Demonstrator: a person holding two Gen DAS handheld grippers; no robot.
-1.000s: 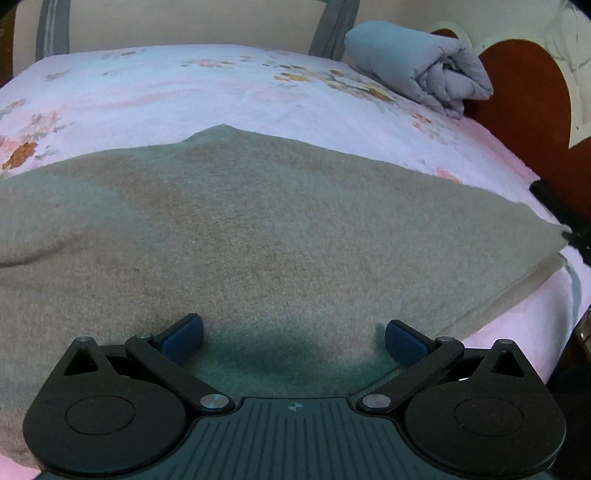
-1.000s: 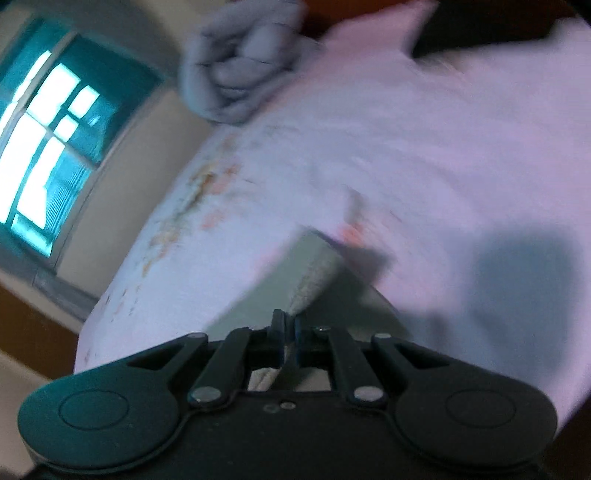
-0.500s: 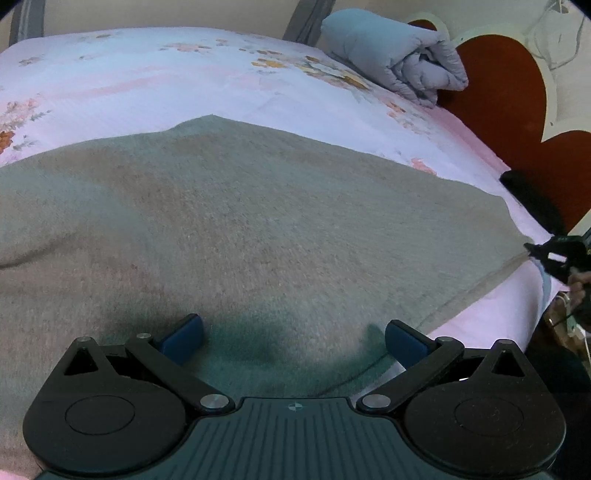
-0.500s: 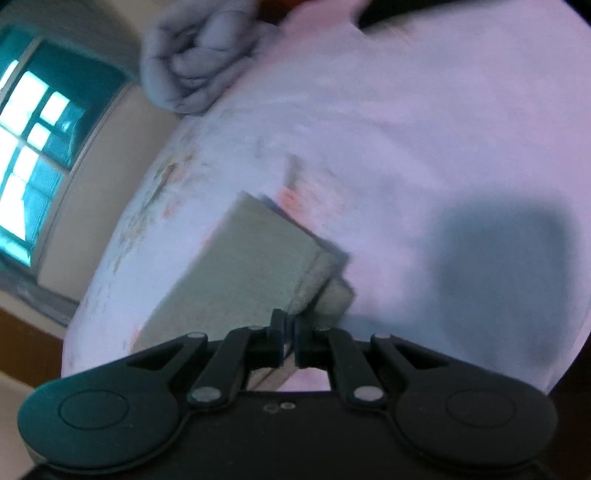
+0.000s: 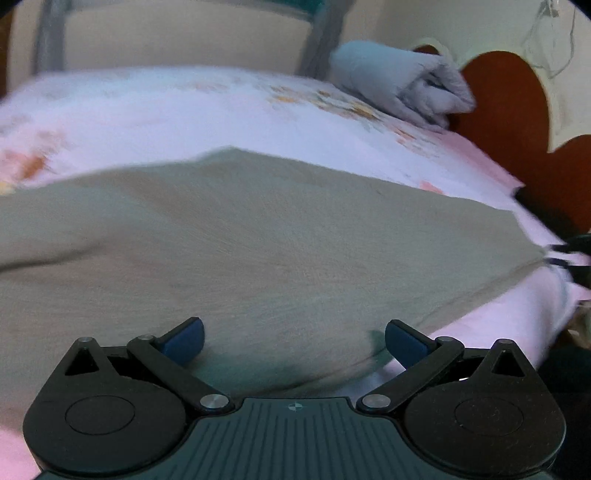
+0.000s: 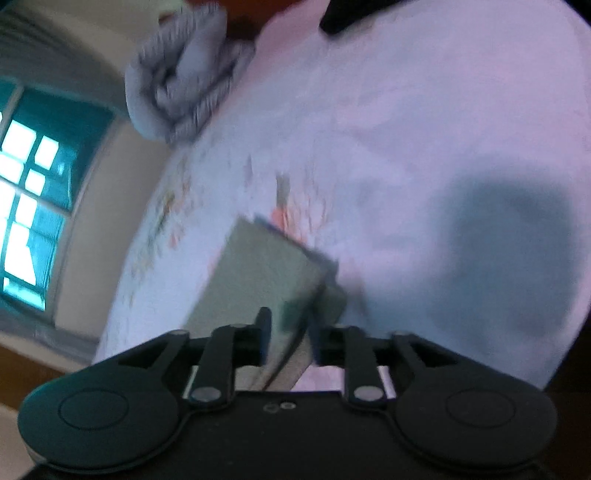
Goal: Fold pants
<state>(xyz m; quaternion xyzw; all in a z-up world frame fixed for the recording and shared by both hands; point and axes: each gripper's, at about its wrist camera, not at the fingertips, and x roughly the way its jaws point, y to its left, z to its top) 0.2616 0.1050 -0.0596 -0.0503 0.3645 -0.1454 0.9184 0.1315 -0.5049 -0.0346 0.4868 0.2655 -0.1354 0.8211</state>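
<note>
The grey-brown pants (image 5: 258, 240) lie spread flat across the pink floral bed (image 5: 184, 103). My left gripper (image 5: 293, 338) is open wide, its blue pads just above the near edge of the pants, holding nothing. In the right wrist view, the right gripper (image 6: 288, 325) has its fingers parted a little, with the corner of the pants (image 6: 266, 273) lying between them. That gripper also shows at the right edge of the left wrist view (image 5: 569, 254), at the pants' far right corner.
A rolled grey quilt (image 5: 402, 85) lies at the head of the bed by the red-brown headboard (image 5: 517, 110). A dark object (image 6: 354, 14) lies on the sheet near the bed's edge. A window (image 6: 29, 199) is on the wall beyond.
The right gripper, shut on the pants' corner before, has parted its fingers. The left gripper stays open and has tilted up slightly, showing more wall.
</note>
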